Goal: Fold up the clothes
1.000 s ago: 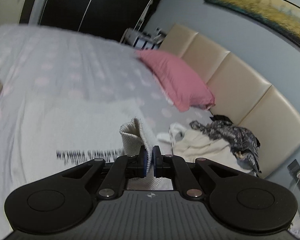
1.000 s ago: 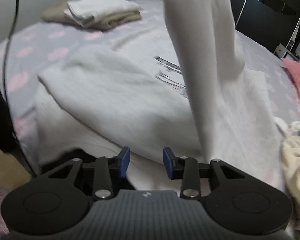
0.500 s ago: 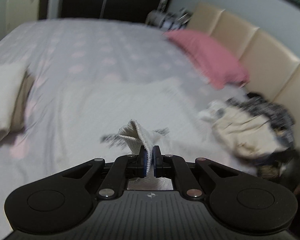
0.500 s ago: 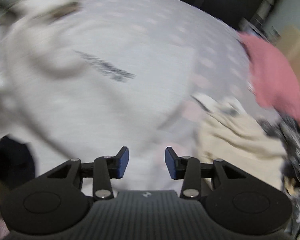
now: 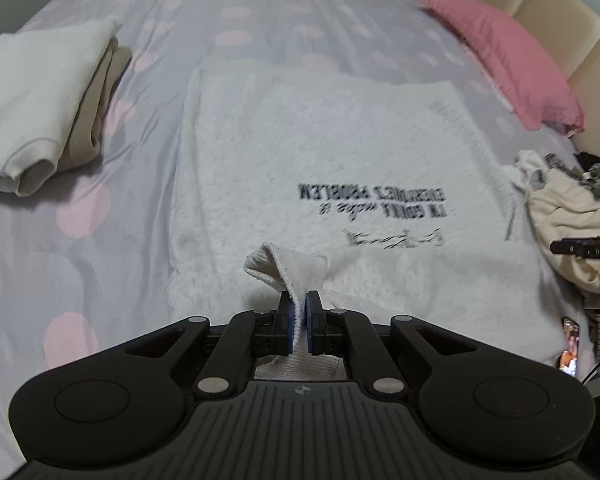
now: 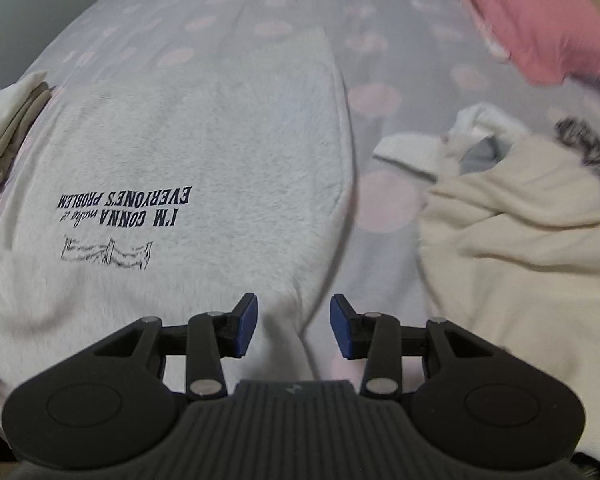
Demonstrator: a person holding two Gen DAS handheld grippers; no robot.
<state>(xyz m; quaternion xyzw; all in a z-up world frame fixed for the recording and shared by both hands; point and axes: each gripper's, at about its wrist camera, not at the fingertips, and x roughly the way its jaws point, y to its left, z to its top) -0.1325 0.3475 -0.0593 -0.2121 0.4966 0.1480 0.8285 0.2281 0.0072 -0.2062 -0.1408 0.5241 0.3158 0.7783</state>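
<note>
1. Folded stack (image 5: 40, 108) lies at bed's left: done.
2. White sweatshirt (image 5: 320, 168) lies spread mid-bed; left claw (image 5: 299, 322) pinches its ribbed cuff (image 5: 278, 270). Folding barely begun.
3. Right claw (image 6: 293, 330) spread, empty, over sweatshirt's edge.
4. Unfolded heap (image 6: 520, 232) waits at right.

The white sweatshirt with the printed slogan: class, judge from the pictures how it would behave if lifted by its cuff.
The sweatshirt is probably floppy: the ribbed cuff droops in a fold above the left gripper. It looks fleecy, so the fingers likely hold without slipping. Lifted there, the sleeve would probably rise first, the body trailing across the bed.
</note>
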